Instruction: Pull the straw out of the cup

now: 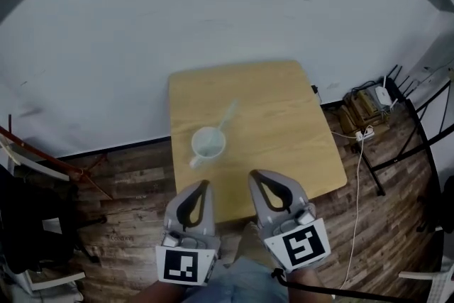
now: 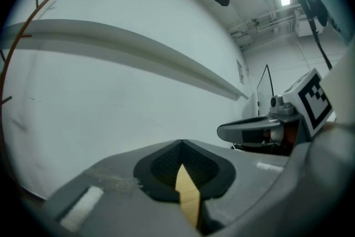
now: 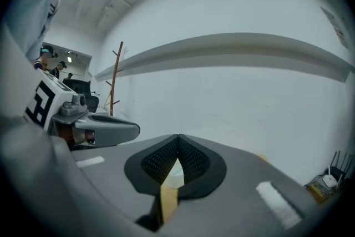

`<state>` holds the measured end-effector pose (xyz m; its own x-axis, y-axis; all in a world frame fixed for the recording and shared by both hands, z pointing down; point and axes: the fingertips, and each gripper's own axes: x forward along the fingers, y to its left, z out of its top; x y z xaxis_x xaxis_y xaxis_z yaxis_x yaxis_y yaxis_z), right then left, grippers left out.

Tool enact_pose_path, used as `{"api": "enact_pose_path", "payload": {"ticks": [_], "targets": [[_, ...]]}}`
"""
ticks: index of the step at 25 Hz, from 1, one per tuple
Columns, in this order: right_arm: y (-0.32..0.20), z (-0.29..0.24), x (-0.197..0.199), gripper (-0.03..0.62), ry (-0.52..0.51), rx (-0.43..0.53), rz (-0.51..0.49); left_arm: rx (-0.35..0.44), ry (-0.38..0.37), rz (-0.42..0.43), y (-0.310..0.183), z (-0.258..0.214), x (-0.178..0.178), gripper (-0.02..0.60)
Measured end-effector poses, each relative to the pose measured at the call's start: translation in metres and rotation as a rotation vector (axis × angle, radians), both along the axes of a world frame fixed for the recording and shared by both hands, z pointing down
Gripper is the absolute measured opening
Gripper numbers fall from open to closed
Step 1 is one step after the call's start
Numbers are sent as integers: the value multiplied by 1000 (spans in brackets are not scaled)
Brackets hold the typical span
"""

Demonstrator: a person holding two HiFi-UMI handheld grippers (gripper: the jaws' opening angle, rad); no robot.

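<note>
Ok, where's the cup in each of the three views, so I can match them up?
Head view: the cup stands left of centre on the table, its straw leaning up and right.
Left gripper view: not in it; only a sliver of table shows between the jaws.
Right gripper view: a pale patch low at centre, between the jaws, is probably the cup.
Shared landmark: the wooden table, in all three.

Head view steeply downward (table point(image 1: 284, 131) shared)
</note>
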<state>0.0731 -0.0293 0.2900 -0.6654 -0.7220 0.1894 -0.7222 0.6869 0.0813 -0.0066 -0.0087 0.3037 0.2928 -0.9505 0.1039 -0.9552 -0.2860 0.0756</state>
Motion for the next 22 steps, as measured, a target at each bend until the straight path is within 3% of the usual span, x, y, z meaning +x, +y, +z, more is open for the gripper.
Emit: {"api": "enact_pose_path", "payload": {"ticks": [4,14,22], "targets": [[-34,4,-1,8,-10,-39,-110,-27,-48,-75,-25,8,4,15],[-94,-1,-7,8,-28,-48,-390,-62,-69,-316,-67,6,9,15],[-105,9,-27,8,0,-57,-561,-101,-11,-439,-76,14,-3,15]]}}
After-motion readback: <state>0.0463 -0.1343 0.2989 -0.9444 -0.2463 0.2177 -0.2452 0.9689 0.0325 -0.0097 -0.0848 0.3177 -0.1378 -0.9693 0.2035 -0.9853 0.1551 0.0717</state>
